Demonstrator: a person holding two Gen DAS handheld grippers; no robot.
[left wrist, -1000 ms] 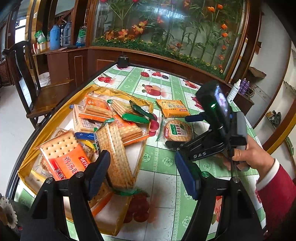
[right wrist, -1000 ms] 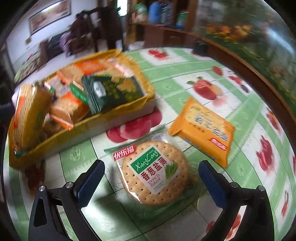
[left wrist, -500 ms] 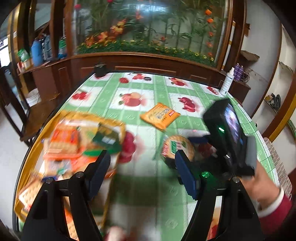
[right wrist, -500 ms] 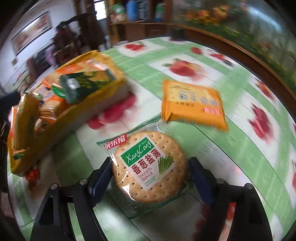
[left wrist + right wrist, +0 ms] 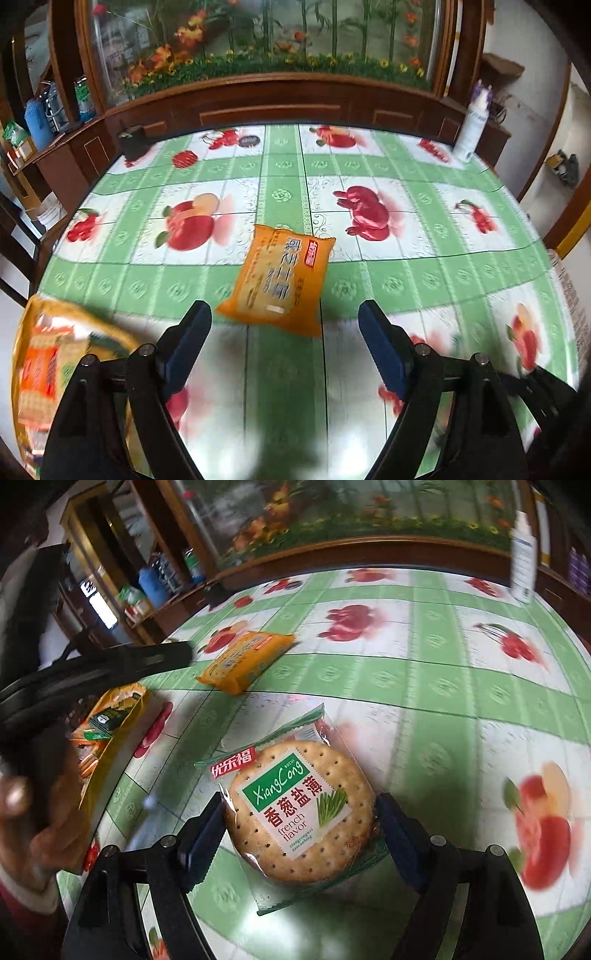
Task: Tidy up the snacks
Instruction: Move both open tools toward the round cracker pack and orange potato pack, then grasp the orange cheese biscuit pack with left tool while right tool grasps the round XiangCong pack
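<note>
My right gripper (image 5: 301, 830) is shut on a round cracker pack (image 5: 301, 812) with a green "XiangCong" label and holds it just above the tablecloth. An orange snack pack (image 5: 279, 278) lies flat on the table; it also shows in the right wrist view (image 5: 245, 657). My left gripper (image 5: 284, 343) is open and empty, its fingers just short of the orange pack's near edge. The yellow snack box (image 5: 44, 354) with several cracker packs sits at the left; it also shows in the right wrist view (image 5: 110, 731).
The table (image 5: 424, 266) has a green and white fruit-print cloth. A white spray bottle (image 5: 472, 125) stands at its far right edge. A small black object (image 5: 133, 140) sits at the far left edge. A wooden cabinet with flowers runs behind.
My right gripper has closed on the round cracker pack and lifted it. My left gripper has swung right from over the box to face the orange pack.
</note>
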